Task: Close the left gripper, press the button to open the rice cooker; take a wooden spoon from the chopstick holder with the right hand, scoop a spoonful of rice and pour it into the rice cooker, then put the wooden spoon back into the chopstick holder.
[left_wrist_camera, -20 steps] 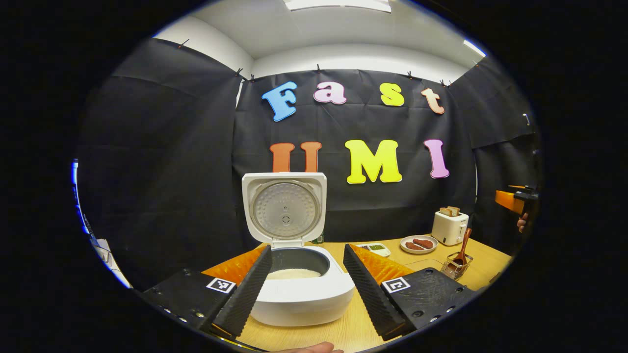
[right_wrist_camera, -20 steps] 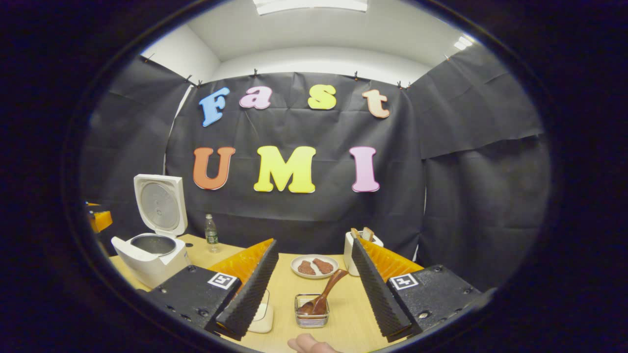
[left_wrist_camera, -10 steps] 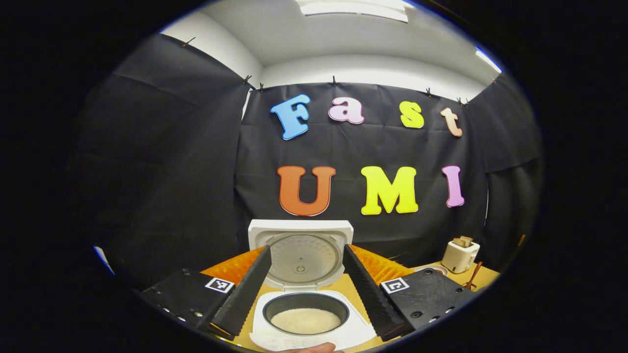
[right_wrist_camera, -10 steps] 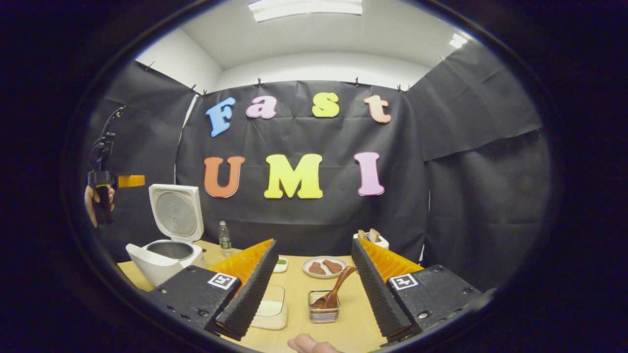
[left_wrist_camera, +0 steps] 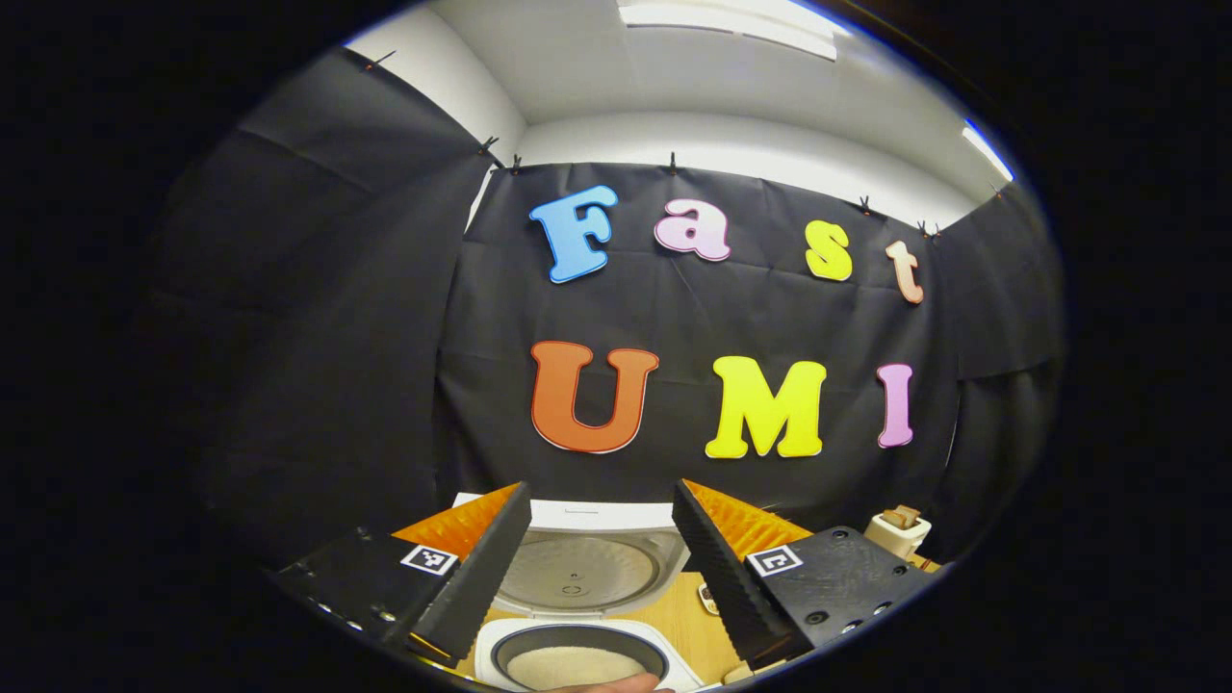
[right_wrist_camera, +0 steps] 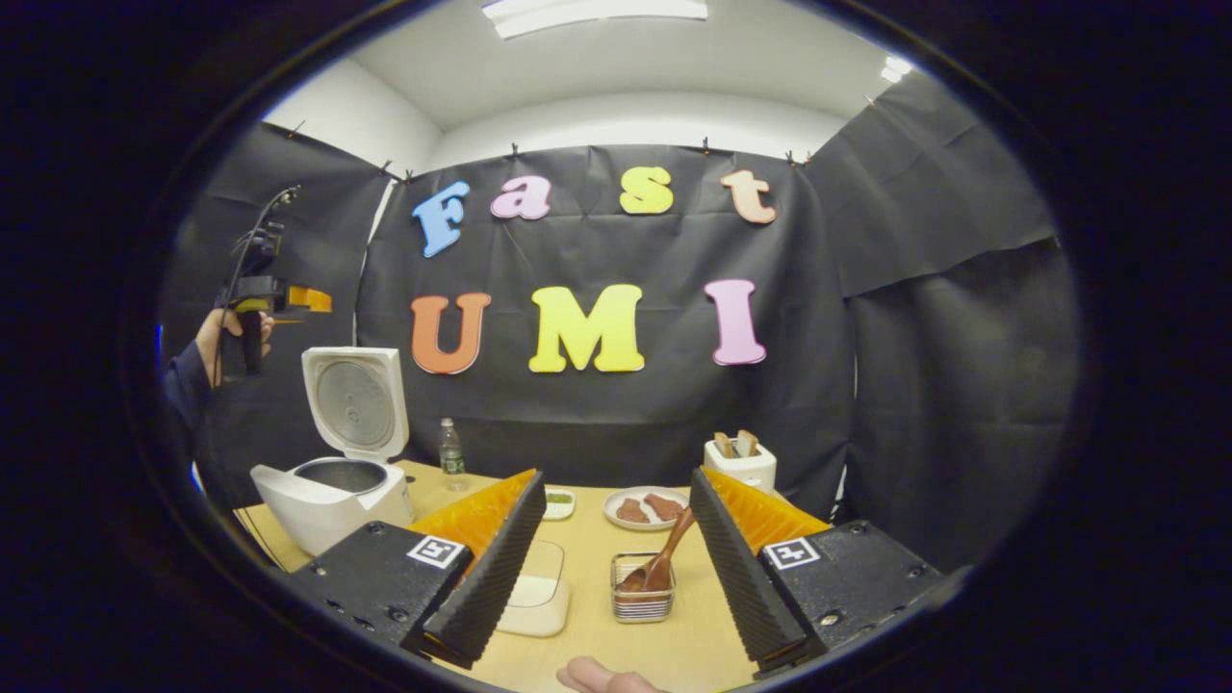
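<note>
The white rice cooker (right_wrist_camera: 332, 493) stands with its lid (right_wrist_camera: 356, 402) raised, at the table's left. Inside its pot (left_wrist_camera: 576, 662) lies white rice. My left gripper (left_wrist_camera: 601, 486) is open and hovers high above the cooker, looking over the lid (left_wrist_camera: 577, 568); the right gripper view shows it held up in a hand (right_wrist_camera: 279, 296). My right gripper (right_wrist_camera: 616, 474) is open with nothing in it. Ahead of it, between the fingers, a wire chopstick holder (right_wrist_camera: 643, 599) holds the wooden spoon (right_wrist_camera: 666, 558), which leans right. A white rice container (right_wrist_camera: 535, 599) sits left of the holder.
On the wooden table (right_wrist_camera: 597, 654) stand a small bottle (right_wrist_camera: 449, 450), a little green dish (right_wrist_camera: 558, 500), a plate of meat (right_wrist_camera: 647, 508) and a white toaster (right_wrist_camera: 739, 464) with bread. A toaster (left_wrist_camera: 897, 531) also sits far right in the left gripper view.
My left gripper has risen well above the cooker, which has sunk to the bottom of its view. The right gripper has shifted slightly; the spoon stays in the holder.
</note>
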